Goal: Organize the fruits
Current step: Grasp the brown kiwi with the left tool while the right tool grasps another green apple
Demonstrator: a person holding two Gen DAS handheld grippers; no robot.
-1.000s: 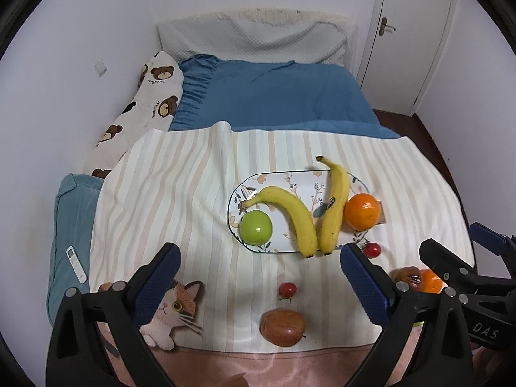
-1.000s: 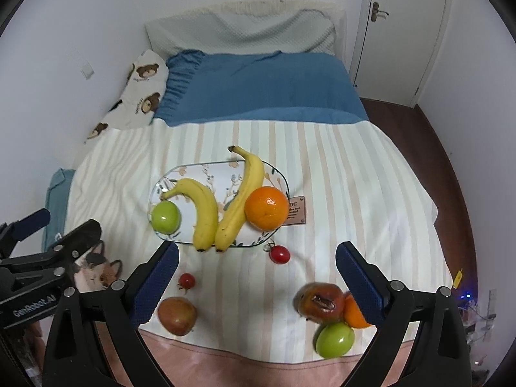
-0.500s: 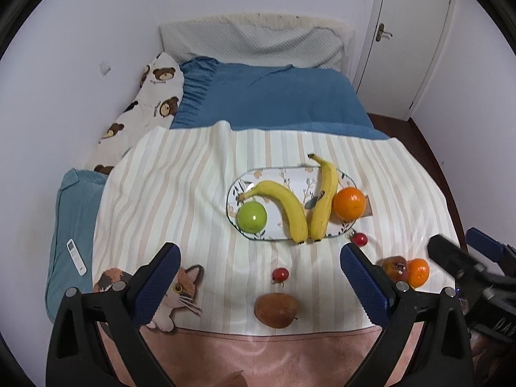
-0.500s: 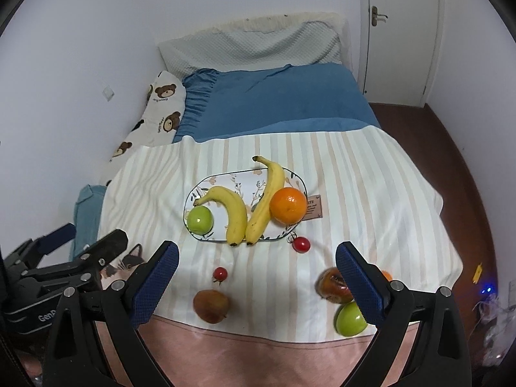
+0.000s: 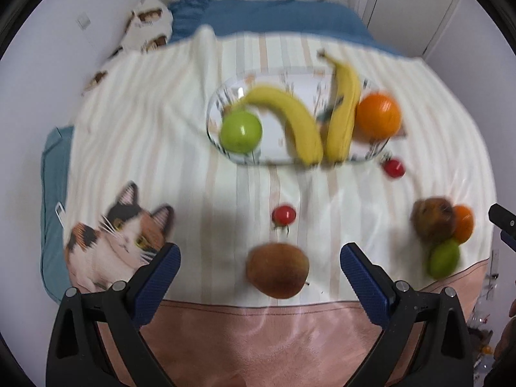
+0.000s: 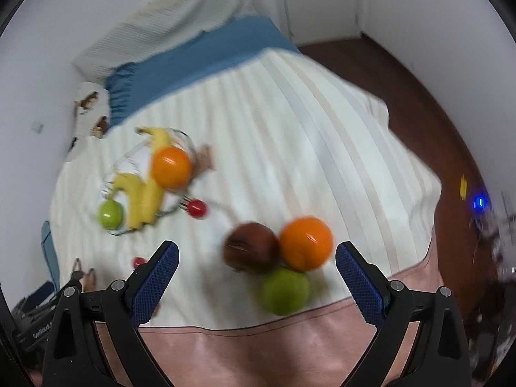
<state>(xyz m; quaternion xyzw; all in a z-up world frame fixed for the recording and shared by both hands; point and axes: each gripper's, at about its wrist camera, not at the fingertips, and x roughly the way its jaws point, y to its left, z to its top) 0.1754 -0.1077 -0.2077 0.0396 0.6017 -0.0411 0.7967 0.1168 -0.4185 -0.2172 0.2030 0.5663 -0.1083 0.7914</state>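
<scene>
An oval plate [image 5: 274, 84] on the striped cloth holds a green apple [image 5: 241, 131], two bananas [image 5: 293, 122] and an orange [image 5: 378, 115]. A brown fruit [image 5: 277, 269] lies between the open fingers of my left gripper [image 5: 260, 267], untouched, with a cherry tomato [image 5: 283, 214] just beyond it. My right gripper [image 6: 256, 266] is open over a cluster of a dark red fruit [image 6: 251, 247], an orange [image 6: 305, 242] and a green apple [image 6: 285, 290]. Another cherry tomato [image 6: 197, 208] lies by the plate [image 6: 180, 138]. Both views are blurred.
A cat-shaped cushion [image 5: 116, 235] lies at the cloth's left front. Blue bedding [image 5: 258, 16] and a bear-print pillow [image 5: 148, 25] are behind. Pink cloth [image 5: 258, 338] hangs at the front edge. Wooden floor [image 6: 419, 103] lies to the right.
Both grippers have dropped closer to the bed. The left one now frames the brown fruit. The right one has swung right and now frames the three-fruit cluster.
</scene>
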